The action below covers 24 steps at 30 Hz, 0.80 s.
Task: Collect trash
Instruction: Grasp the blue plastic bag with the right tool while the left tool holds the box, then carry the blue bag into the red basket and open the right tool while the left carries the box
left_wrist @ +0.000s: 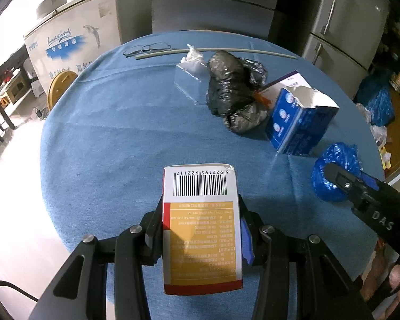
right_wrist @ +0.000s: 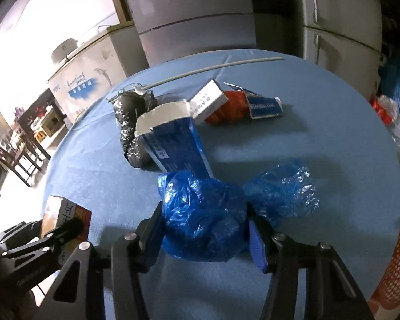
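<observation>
1. Both hands are loaded: the left gripper (left_wrist: 201, 229) has its jaws closed on a rectangular cardboard carton with a barcode and orange-and-red printing (left_wrist: 201, 226), held just above the near part of the round surface covered in blue cloth (left_wrist: 114, 138).

2. The right gripper (right_wrist: 204, 229) has its jaws pressed in on a crumpled blue plastic bag (right_wrist: 208, 213) at the near right; the bag's loose tail trails off to the right, and whether it is lifted or resting on the cloth cannot be told.

3. The collection looks to be partway along at best: neither piece has reached a bin, and no bin can be made out for certain, though an orange mesh basket (right_wrist: 397, 253) shows at the right edge in the right wrist view.

4. Left to gather in mid-surface: a torn-open blue-and-white cardboard box (left_wrist: 298, 122), a bunched black plastic bag (left_wrist: 234, 93) touching it, a clear plastic wrapper (left_wrist: 189, 80), and, beyond these, a small white box (right_wrist: 208, 101) and a red packet (right_wrist: 232, 106).

5. At the far edge lie a pair of wire-framed eyeglasses (left_wrist: 146, 49) and a long pale rod (left_wrist: 216, 51), probably not trash.

6. Freezers and refrigerators stand beyond; nothing blocks either gripper's way.
</observation>
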Each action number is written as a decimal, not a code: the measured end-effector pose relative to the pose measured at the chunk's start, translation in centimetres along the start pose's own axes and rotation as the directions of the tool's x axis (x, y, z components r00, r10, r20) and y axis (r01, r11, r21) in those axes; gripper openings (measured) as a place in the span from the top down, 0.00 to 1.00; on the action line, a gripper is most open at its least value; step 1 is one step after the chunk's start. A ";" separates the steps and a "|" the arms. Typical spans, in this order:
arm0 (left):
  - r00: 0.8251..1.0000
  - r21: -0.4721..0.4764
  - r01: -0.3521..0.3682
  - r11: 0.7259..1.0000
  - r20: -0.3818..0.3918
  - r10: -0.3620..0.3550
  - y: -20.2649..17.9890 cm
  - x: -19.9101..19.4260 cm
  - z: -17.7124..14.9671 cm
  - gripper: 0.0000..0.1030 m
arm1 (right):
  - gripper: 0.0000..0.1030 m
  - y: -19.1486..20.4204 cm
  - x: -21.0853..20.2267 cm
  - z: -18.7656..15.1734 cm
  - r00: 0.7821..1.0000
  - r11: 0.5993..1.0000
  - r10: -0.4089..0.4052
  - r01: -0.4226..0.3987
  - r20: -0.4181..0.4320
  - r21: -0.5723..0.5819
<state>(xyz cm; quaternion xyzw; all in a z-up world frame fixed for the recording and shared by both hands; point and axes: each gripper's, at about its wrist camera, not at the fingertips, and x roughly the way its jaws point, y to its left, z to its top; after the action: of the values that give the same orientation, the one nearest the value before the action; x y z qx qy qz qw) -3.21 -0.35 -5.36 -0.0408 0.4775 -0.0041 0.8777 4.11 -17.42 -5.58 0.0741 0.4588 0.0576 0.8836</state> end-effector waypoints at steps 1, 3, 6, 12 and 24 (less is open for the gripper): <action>1.000 0.005 -0.003 1.000 0.002 0.003 -0.2 -0.1 0.0 0.54 | 0.44 -0.6 -0.8 0.0 1.000 1.000 0.005 -0.005 0.008 0.010; 1.000 0.009 -0.007 1.000 0.004 0.007 -0.4 -0.2 0.0 0.54 | 0.44 -0.9 -2.1 -0.1 0.999 0.999 0.011 -0.012 0.040 0.032; 1.000 0.016 -0.013 1.000 0.009 0.013 -0.7 -0.4 0.2 0.54 | 0.44 -1.7 -4.0 -0.1 0.997 0.998 0.016 -0.021 0.079 0.057; 1.000 0.049 -0.014 0.999 0.016 0.013 -2.0 -0.8 0.4 0.54 | 0.44 -2.8 -5.9 0.1 0.993 0.996 0.012 -0.023 0.114 0.088; 0.999 0.093 -0.041 0.995 0.011 0.041 -4.3 -1.2 1.0 0.54 | 0.44 -4.4 -7.3 -0.5 0.989 0.991 0.005 -0.025 0.146 0.135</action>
<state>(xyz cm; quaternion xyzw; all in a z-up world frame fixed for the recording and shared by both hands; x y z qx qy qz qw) -2.82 -4.47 -3.51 0.0100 0.4737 -0.0082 0.8806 -0.31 -22.95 -0.84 0.1418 0.3956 0.0272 0.9070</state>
